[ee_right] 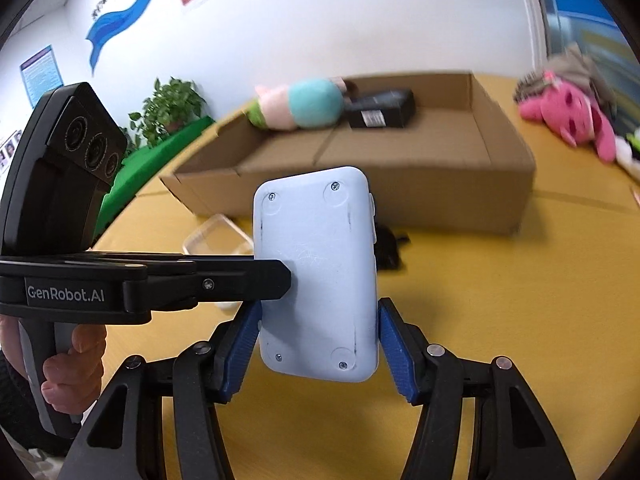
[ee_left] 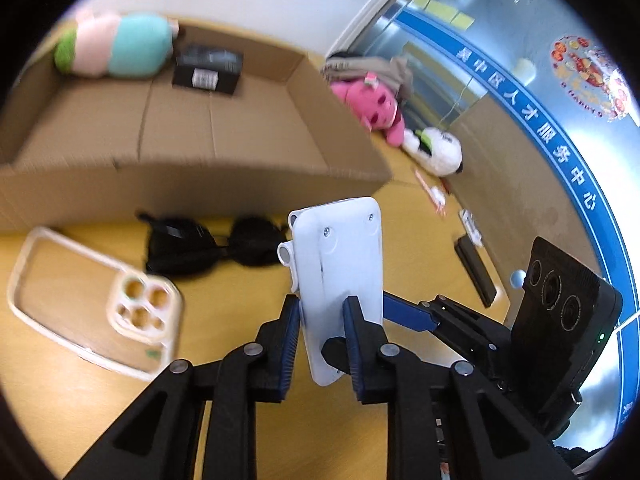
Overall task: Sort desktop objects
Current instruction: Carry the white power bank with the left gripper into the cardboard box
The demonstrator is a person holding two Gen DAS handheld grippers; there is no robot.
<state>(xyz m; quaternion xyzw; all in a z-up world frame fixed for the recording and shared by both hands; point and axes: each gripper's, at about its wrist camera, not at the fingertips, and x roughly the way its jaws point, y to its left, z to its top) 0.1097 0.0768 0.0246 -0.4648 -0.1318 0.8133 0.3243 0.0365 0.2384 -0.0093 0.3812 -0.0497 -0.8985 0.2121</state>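
Left wrist view shows the left gripper [ee_left: 322, 320] with its blue pads closed on the edges of a pale blue device [ee_left: 340, 272], held above the yellow table [ee_left: 240, 360]. Right wrist view shows the same pale blue device [ee_right: 316, 276] standing between the pads of the right gripper [ee_right: 320, 332]; the left pad touches its side, while whether the right pad presses it cannot be told. The left gripper's black finger [ee_right: 240, 278] reaches in from the side against the device. On the table below lie a clear phone case [ee_left: 92, 300] and a black tangled item [ee_left: 212, 246]. Behind them sits an open cardboard box [ee_left: 180, 136] holding a pastel plush toy [ee_left: 116, 44] and a small black box [ee_left: 208, 68]. A pink plush [ee_left: 372, 106] and a white plush [ee_left: 434, 150] lie beside the cardboard box.
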